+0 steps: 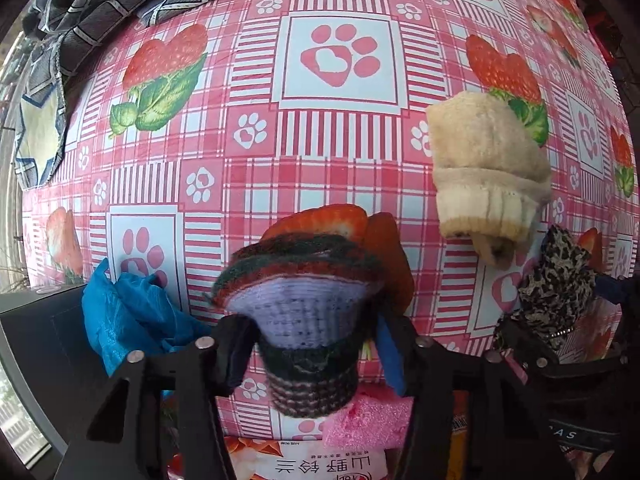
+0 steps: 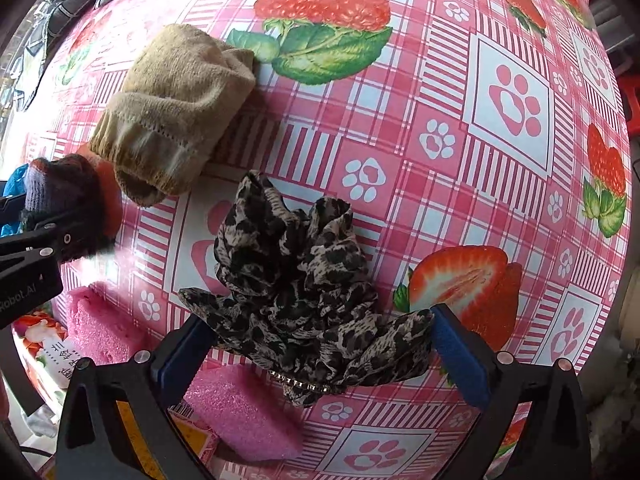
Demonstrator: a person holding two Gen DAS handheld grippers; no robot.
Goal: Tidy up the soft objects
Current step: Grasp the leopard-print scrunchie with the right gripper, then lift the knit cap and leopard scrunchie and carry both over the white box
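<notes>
Looking down from the left wrist, the left tool (image 1: 310, 346) grips a rolled knit sock (image 1: 308, 312) of lilac, dark green and brown yarn, its blue pads pressed against the roll's dark lower band. The sock stands up between the fingers above the desk (image 1: 340, 160), which wears a pink checked cloth printed with paw marks and strawberries. A blue plastic bag (image 1: 128, 316) lies crumpled just left of the tool. A beige rolled sock (image 1: 484, 176) rests on the cloth to the upper right. At the right edge the leopard-print fabric (image 1: 556, 284) shows in the other tool. A pink sponge (image 1: 368, 420) lies below the knit sock, beside a printed packet (image 1: 304, 464). Dark patterned cloth (image 1: 100, 4) is heaped at the upper left corner.

From the right wrist, the right tool (image 2: 316, 344) closes on a bunched leopard-print fabric (image 2: 296, 292), which fills the gap from one blue pad to the other; a small row of studs sits on its lower edge. The beige rolled sock (image 2: 176, 108) lies on the desk (image 2: 440, 160) to the upper left, apart from the fabric. The left tool with the knit sock (image 2: 60, 204) appears at the left edge. Two pink sponges (image 2: 240, 412) lie below.
</notes>
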